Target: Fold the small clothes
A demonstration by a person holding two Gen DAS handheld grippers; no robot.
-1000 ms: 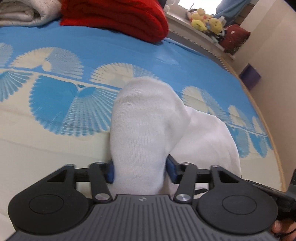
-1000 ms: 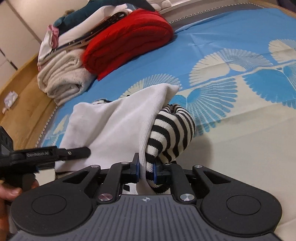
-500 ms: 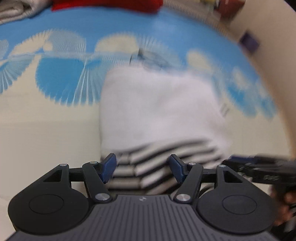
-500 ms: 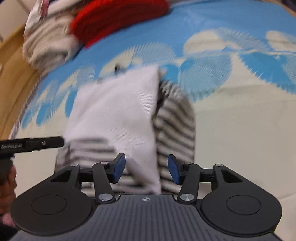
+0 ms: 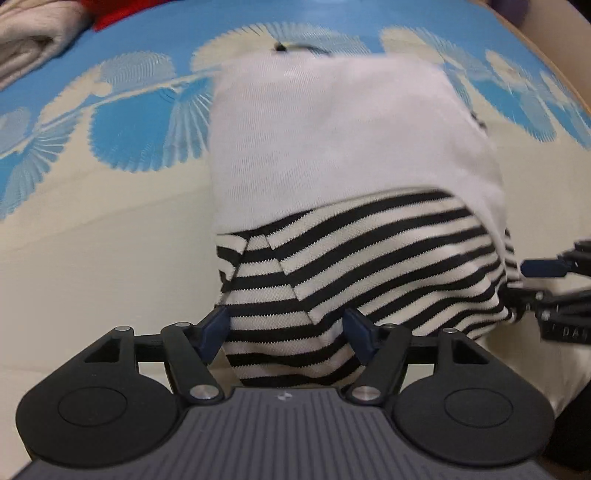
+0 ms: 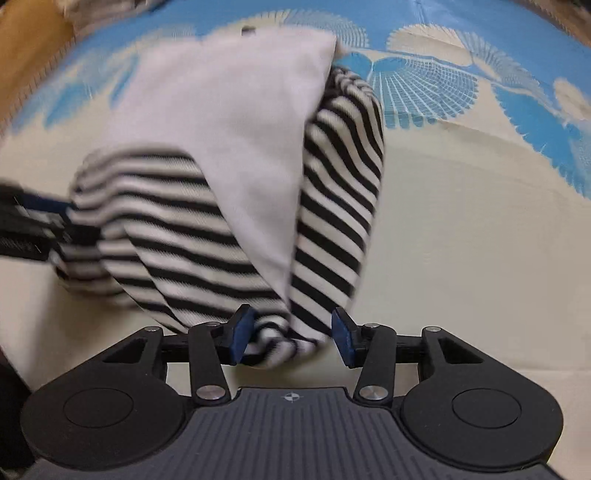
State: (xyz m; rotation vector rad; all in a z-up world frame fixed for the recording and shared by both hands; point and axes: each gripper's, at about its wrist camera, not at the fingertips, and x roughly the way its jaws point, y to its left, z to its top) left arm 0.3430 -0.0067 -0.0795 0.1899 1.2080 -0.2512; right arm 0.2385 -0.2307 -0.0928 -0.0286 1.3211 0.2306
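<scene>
Both grippers — left gripper (image 5: 286, 334), right gripper (image 6: 291, 341) — agape; striped garment (image 5: 362, 273) hem between (possibly touching).

Only partial white letters "DA…" readable on black body of right gripper (image 5: 563, 325), at right edge of left wrist view; rest cut off. Small crosshair mark on left gripper (image 5: 286, 332) housing, no text.

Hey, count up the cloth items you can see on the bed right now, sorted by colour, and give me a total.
Black-and-white striped with a white panel: 1, the garment in front of the tongs.
Beige: 1, the folded blanket at the far left.
Red: 1, a cloth, only its edge showing.
Total: 3, all lying on the blue-and-cream bedspread.
</scene>
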